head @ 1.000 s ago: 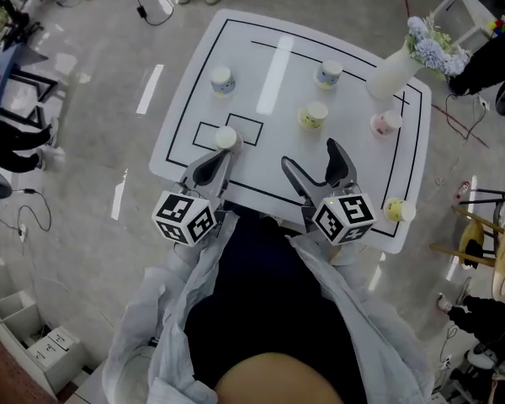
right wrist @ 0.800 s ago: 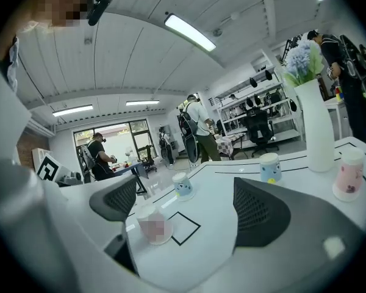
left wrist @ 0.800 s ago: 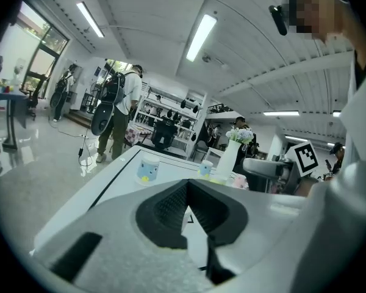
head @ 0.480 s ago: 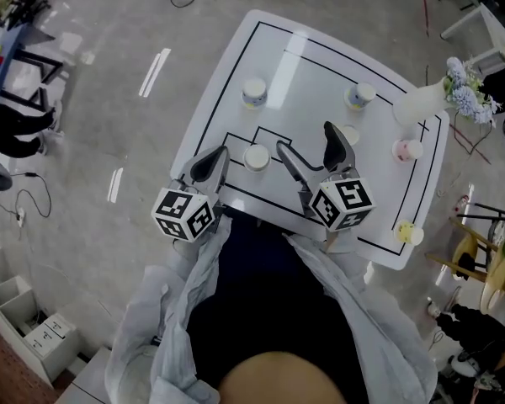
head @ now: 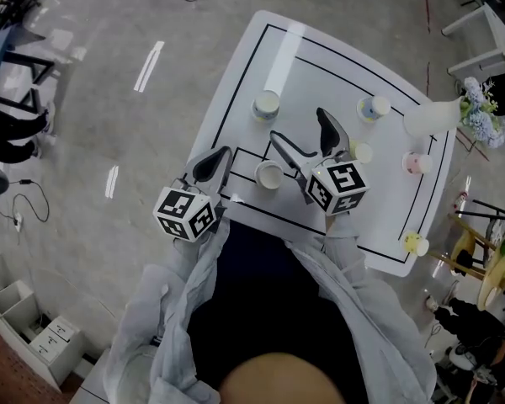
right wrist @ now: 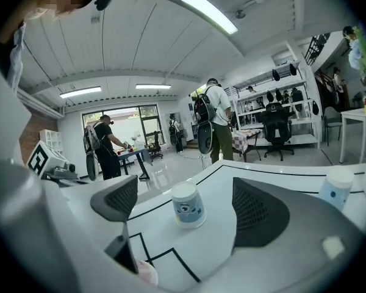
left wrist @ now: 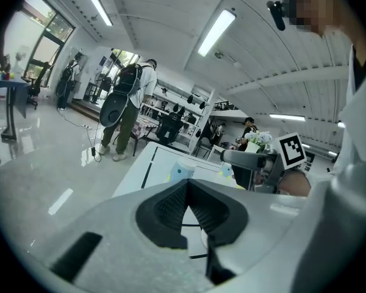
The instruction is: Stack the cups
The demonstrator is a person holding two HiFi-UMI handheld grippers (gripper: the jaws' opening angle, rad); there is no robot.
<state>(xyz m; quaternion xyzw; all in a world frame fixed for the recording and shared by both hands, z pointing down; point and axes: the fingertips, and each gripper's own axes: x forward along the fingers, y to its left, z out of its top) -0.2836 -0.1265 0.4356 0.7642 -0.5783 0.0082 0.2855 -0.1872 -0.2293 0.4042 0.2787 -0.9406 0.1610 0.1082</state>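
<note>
Several paper cups stand on the white table [head: 236, 99]. In the head view a pale blue cup [head: 266, 104] is at the back left, a white cup [head: 269, 176] in the front box, and a blue one [head: 373, 107], a yellow one [head: 362, 151] and a pink one [head: 416, 163] to the right. A further yellow cup [head: 416, 244] sits near the right front corner. My right gripper [head: 307, 137] hangs open over the table's middle, and the upside-down pale blue cup [right wrist: 188, 205] stands ahead between its jaws, untouched. My left gripper [head: 210, 165] is shut and empty at the table's left front edge.
A white vase [head: 429, 118] with flowers [head: 480, 112] stands at the table's far right. Black lines mark boxes on the tabletop. People stand by shelves and chairs beyond the table in both gripper views. A desk [head: 8, 66] and cables are on the floor to the left.
My right gripper has moved from the table's front edge to its middle, towards the pale blue cup. The left gripper now lies further left of the white cup. The head view has shifted.
</note>
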